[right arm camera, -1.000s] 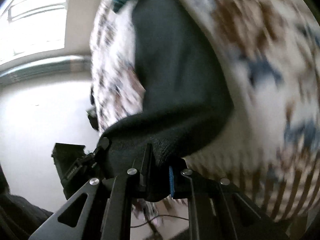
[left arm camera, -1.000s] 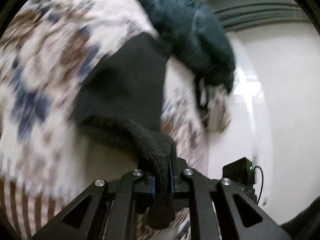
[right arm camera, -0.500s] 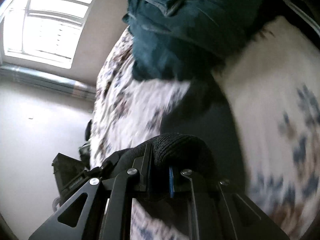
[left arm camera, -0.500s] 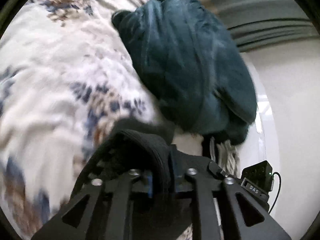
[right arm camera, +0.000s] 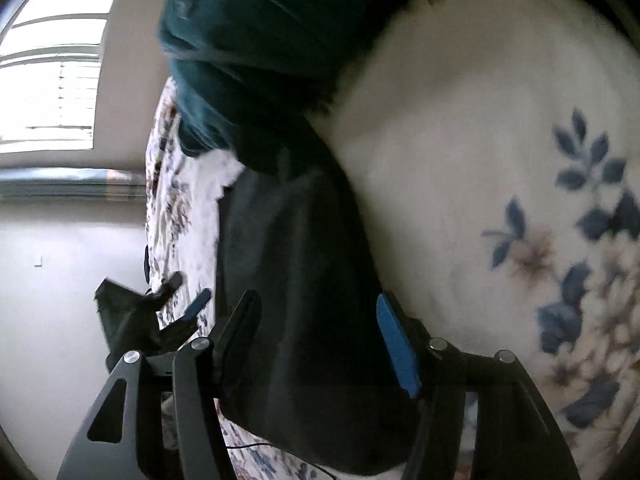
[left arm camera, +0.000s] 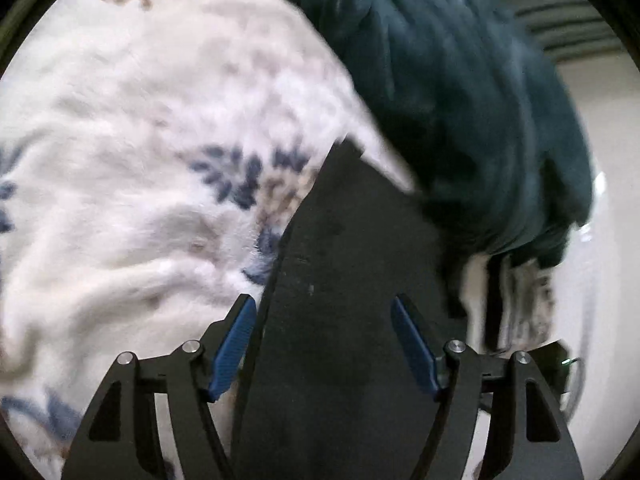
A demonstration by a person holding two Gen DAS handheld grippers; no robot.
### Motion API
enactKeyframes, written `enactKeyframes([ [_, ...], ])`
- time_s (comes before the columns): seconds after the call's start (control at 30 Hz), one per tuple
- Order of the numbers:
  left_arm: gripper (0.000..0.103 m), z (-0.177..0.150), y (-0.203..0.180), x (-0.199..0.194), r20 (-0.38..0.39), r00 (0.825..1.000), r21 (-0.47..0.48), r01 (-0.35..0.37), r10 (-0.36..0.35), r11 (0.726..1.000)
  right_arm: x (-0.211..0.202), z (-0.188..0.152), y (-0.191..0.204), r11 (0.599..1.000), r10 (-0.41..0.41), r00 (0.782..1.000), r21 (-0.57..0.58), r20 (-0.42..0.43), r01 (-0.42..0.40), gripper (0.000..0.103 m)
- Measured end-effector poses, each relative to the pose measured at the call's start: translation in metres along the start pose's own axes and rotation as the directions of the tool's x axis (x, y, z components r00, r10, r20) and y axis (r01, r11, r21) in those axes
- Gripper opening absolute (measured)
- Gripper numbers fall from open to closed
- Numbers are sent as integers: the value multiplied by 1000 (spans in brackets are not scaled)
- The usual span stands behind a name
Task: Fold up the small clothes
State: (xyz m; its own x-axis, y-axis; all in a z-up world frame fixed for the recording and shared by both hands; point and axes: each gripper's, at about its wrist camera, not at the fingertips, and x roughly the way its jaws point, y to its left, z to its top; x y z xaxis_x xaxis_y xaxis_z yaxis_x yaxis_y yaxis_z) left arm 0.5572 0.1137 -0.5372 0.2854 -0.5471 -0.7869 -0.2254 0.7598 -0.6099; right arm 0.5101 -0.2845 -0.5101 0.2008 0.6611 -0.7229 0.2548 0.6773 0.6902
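A small black knit garment (left arm camera: 344, 280) lies flat on a white floral blanket (left arm camera: 140, 140). It also shows in the right wrist view (right arm camera: 296, 300). My left gripper (left arm camera: 323, 312) is open, its blue-padded fingers spread on either side of the garment, holding nothing. My right gripper (right arm camera: 316, 312) is open too, fingers on either side of the same garment. A heap of dark teal clothing (left arm camera: 460, 100) lies just beyond the black garment, and it shows in the right wrist view (right arm camera: 260, 40).
The floral blanket (right arm camera: 500, 180) covers a bed; its edge drops to a pale floor (left arm camera: 600, 240) on the right of the left view. A window (right arm camera: 56, 64) and white wall stand at the left of the right view. The left gripper's body (right arm camera: 132, 320) shows there.
Both grippers were shut on the black garment and carried it toward the teal heap. Now both have opened and the garment lies flat on the blanket.
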Motion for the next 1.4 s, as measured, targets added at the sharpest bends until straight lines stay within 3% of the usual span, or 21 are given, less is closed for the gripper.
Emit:
enactKeyframes([
  [0.07,56,3,-9,13,3,1000,44,-14,14,999,15,6,-1,999,27,1000,17,2,-27,62],
  [0.1,23,5,-17,15,20,1000,87,-11,9,996,20,10,0,999,50,999,17,4,-50,62],
  [0.13,15,5,-25,14,27,999,124,-46,43,991,26,15,4,997,70,998,8,2,-70,62],
  [0.17,14,6,-28,12,40,998,142,-52,46,989,32,20,10,999,48,999,-9,3,-48,50],
  [0.2,13,6,-28,8,64,996,151,-70,61,986,36,24,16,999,2,1000,-36,18,-1,16],
  [0.23,13,8,-25,9,68,992,153,-117,108,981,37,27,20,997,-44,998,-60,36,46,7],
  [0.33,20,16,-5,17,-7,998,57,-67,68,996,32,39,4,992,-121,986,-4,111,122,7],
  [0.4,38,16,-5,1,-1,997,33,-74,74,997,40,43,-6,992,-129,990,19,53,128,7],
  [0.43,40,12,-9,-16,25,997,49,-71,70,996,41,43,-5,993,-114,993,16,25,113,7],
  [0.47,47,3,-12,-40,66,997,66,-31,26,997,37,42,-4,995,-98,995,11,15,98,17],
  [0.53,73,-21,-11,-78,130,991,51,13,-19,999,22,35,1,998,-65,998,-21,-10,65,42],
  [0.57,81,-44,-8,-101,166,985,28,51,-55,998,14,30,2,998,-47,999,-37,-16,47,59],
  [0.6,82,-65,-4,-115,186,980,3,69,-69,998,4,25,5,998,-26,999,-56,-23,24,69],
  [0.73,82,-151,17,-135,205,977,-168,88,-52,982,-20,-9,-8,996,-6,995,-89,-97,-2,75],
  [0.87,82,-214,32,-111,206,968,-345,206,-141,916,-26,-36,-29,996,-24,986,-88,-164,10,96],
  [0.93,82,-233,28,-79,188,958,-405,276,-216,872,-22,-41,-37,996,-15,984,-90,-180,-2,96],
  [1.0,82,-236,21,-60,189,955,-415,289,-229,863,-14,-35,-37,996,-6,984,-91,-181,-11,96],
  [1.07,82,-234,14,-38,216,937,-414,344,-276,843,2,-24,-32,994,11,983,-102,-186,-31,96],
  [1.2,82,-223,5,6,246,934,-436,346,-260,831,40,12,-21,989,69,973,-112,-219,-95,96],
  [1.33,80,-219,8,9,385,900,-486,387,-205,784,82,43,-6,985,53,960,-145,-275,-96,97],
  [1.4,48,-218,9,4,418,894,-501,373,-159,781,99,50,3,983,37,954,-161,-298,-89,98],
])
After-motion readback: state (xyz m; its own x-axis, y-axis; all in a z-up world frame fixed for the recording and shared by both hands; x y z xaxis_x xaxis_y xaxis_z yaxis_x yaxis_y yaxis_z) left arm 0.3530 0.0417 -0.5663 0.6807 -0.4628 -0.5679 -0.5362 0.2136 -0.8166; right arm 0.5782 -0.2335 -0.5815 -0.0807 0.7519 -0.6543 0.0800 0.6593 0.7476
